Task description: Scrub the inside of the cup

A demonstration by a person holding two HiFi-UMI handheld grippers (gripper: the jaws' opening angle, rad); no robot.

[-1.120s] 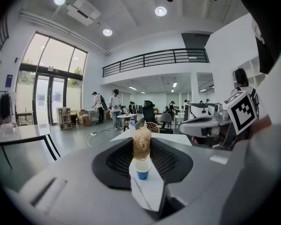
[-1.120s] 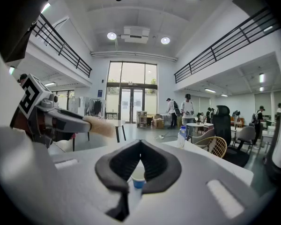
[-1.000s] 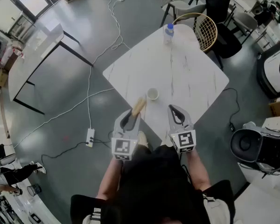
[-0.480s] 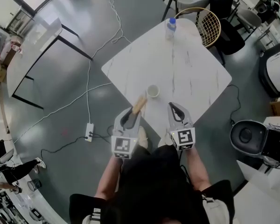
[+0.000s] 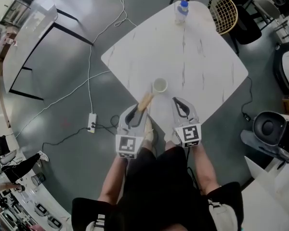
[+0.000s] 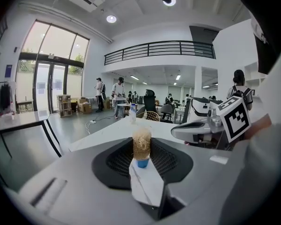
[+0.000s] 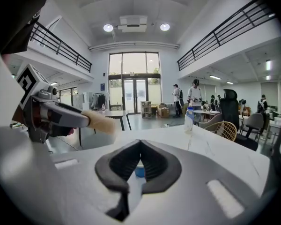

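- Both forearms reach forward from the person's body, side by side, each tilted slightly down toward the near corner of the white worktop (image 5: 202,66).
- The left tongs (image 5: 137,112) pinch a tan bristle brush (image 5: 145,101), whose head sticks out ahead of their tips.
- The right tongs (image 5: 176,102) are pressed together with nothing between them.
- The cup (image 5: 159,85) stands upright on the worktop just beyond the brush head, clear of both tongs.
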